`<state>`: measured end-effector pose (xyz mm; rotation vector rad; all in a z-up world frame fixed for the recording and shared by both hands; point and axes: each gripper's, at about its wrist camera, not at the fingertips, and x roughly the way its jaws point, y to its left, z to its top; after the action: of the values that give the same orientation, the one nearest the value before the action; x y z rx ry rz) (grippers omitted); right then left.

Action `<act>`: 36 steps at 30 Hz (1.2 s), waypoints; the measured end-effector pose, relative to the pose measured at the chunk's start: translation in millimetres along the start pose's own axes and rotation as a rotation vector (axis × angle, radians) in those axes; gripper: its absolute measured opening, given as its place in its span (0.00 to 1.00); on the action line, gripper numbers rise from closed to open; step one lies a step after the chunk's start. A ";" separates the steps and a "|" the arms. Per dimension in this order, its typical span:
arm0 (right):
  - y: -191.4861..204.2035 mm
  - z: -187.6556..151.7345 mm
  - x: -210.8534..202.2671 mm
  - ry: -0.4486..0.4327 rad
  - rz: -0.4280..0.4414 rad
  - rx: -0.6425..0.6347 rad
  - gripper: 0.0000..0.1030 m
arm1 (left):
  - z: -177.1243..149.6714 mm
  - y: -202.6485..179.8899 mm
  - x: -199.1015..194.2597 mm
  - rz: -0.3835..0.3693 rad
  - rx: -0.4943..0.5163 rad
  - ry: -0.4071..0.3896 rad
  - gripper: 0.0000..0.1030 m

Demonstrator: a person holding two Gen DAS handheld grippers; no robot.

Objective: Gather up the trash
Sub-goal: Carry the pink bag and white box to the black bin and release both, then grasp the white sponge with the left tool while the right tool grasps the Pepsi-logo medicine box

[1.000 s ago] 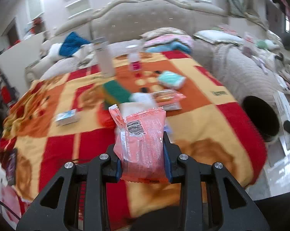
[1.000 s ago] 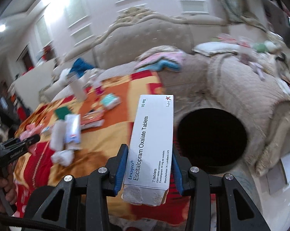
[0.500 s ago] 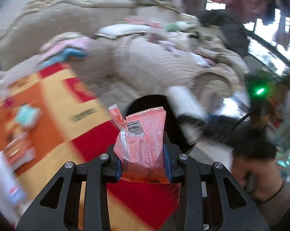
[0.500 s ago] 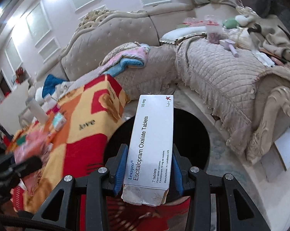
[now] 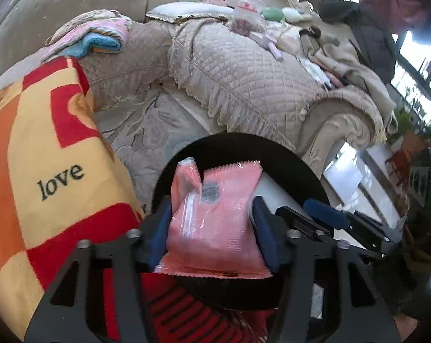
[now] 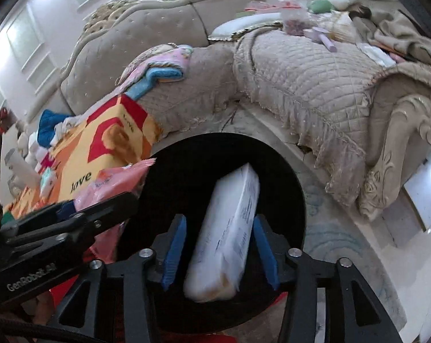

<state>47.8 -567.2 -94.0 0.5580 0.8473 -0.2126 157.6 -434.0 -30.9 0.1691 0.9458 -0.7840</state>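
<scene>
A round black bin (image 5: 244, 143) stands on the floor beside the blanket-covered table, and both grippers hang over its mouth. My left gripper (image 5: 211, 223) has its jaws opening; the pink plastic packet (image 5: 215, 214) sits loose and blurred between the blue pads. In the right wrist view the bin (image 6: 187, 177) fills the middle. My right gripper (image 6: 219, 228) is opening too, and the white tablet box (image 6: 229, 228) between its pads is tilted and blurred, with a gap on its left side. The left gripper (image 6: 72, 220) with the pink packet (image 6: 115, 183) shows there at the left.
A red, yellow and orange blanket (image 5: 44, 171) printed "love" covers the table to the left of the bin. A beige quilted sofa (image 5: 244, 80) wraps behind, piled with clothes and small items. Folded pink and blue towels (image 5: 101, 37) lie on it. Patterned carpet (image 5: 147, 131) surrounds the bin.
Both grippers swung from over the blanket to above the bin and dipped. Both pairs of jaws have widened; the box has tipped and the packet hangs loose.
</scene>
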 end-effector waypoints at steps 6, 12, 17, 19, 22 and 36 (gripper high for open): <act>7.6 0.3 -9.5 -0.041 -0.015 -0.025 0.53 | -11.3 8.9 -22.2 0.028 -0.012 -0.020 0.65; 28.4 -9.8 -43.3 -0.174 0.066 -0.069 0.60 | -43.0 32.7 -85.1 0.054 -0.047 -0.074 0.65; 71.4 -39.1 -62.1 -0.220 0.125 -0.197 0.66 | -82.6 71.4 -159.7 0.133 -0.072 -0.139 0.65; 85.8 -53.5 -63.8 -0.204 0.148 -0.220 0.67 | -100.9 95.5 -187.9 0.176 -0.091 -0.161 0.65; 108.5 -79.7 -64.1 -0.146 0.215 -0.205 0.67 | -130.2 140.3 -224.1 0.266 -0.141 -0.192 0.65; 226.3 -137.8 -64.9 -0.038 0.303 -0.391 0.67 | -165.5 237.5 -215.3 0.341 -0.257 -0.187 0.69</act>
<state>4.8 -305.1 -31.6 0.3066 0.7320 0.2160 133.9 -74.7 -8.2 0.0294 0.8042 -0.3523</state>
